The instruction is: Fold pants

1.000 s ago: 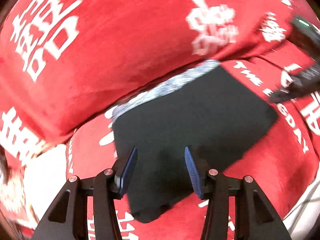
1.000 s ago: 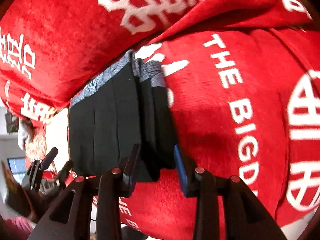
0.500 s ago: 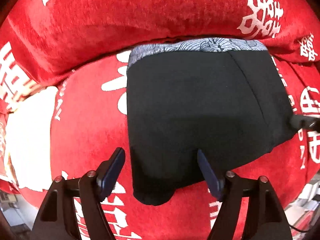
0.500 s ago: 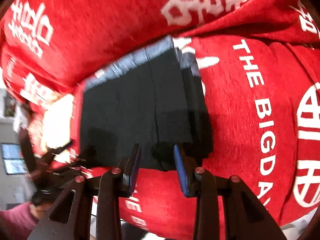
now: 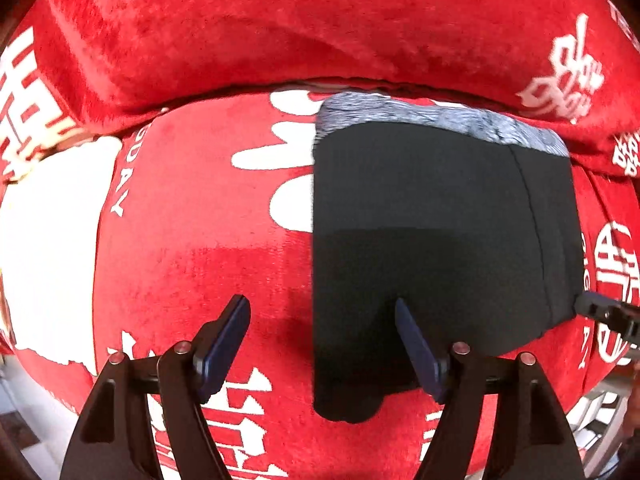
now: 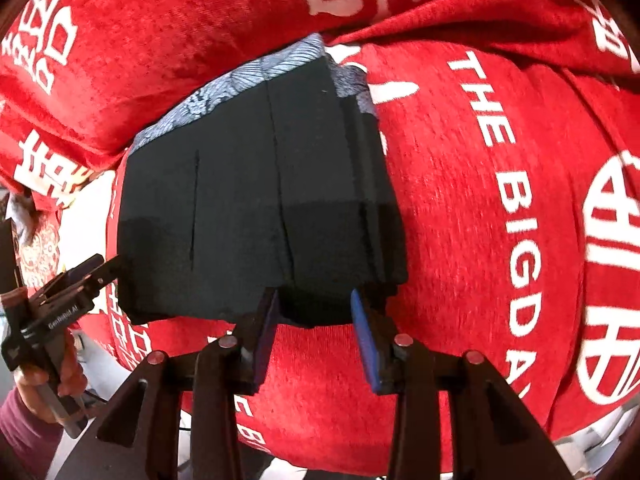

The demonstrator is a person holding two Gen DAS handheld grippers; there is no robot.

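A: Hovering over the pants, left gripper: jaws wide apart, nothing pinched. One pad is over the black cloth, the other over the red blanket, with the pants' left edge between them.

B: Right gripper?

A: Jaws narrower and opening. Near hem of the pants sits just between the tips; can't tell if the pads touch cloth. Calling it not clamped.

B: Where are the pants?

A: Folded into a flat black block, layers stacked along the right side, grey patterned waistband at the far end. They lie on the blanket, red plush with white lettering, waistband just beside a raised red fold.

B: Anything else?

A: Left gripper shows at the right camera's left edge, held by a hand with a maroon sleeve.
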